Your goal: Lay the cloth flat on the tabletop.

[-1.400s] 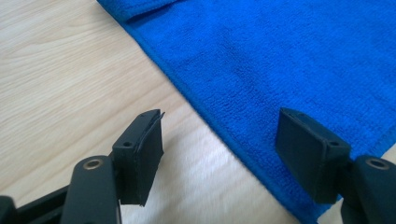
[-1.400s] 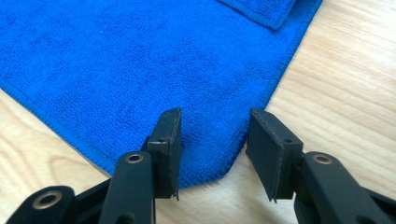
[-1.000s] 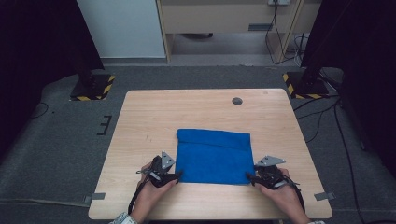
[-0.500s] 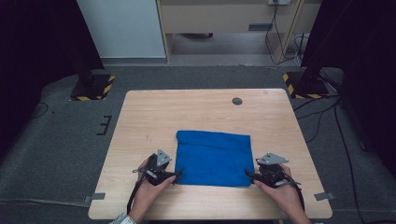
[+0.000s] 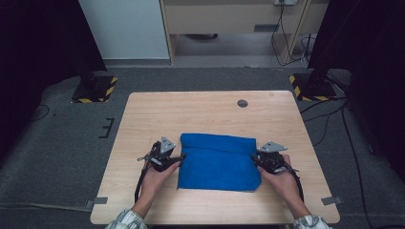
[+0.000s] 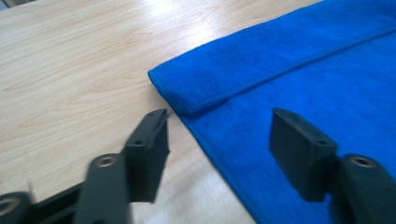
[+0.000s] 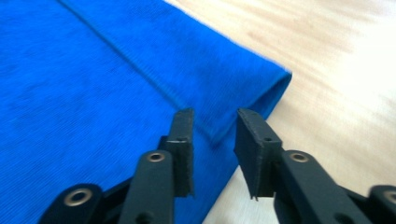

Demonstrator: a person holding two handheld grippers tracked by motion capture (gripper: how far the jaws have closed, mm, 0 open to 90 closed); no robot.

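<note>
**Folding a blue cloth: both grippers set at the edge of the folded-over band**

The blue cloth (image 5: 218, 162) lies flat on the wooden table (image 5: 200, 112), its far part already turned over into a doubled band. The left gripper (image 5: 178, 158) sits at the cloth's left edge. In the left gripper view its jaws stand about half open and have just been closing; the corner of the band (image 6: 187, 88) lies just ahead of them, with the cloth's side edge between them, untouched. The right gripper (image 5: 254, 159) sits at the right edge. Its jaws are narrow, also just closing, and the hem of the band (image 7: 215, 133) lies between and just beyond the tips; no pinch is evident. Judged step: taking hold for a further fold. The next move calls for each gripper to advance slightly onto the band and close on both layers.
</note>
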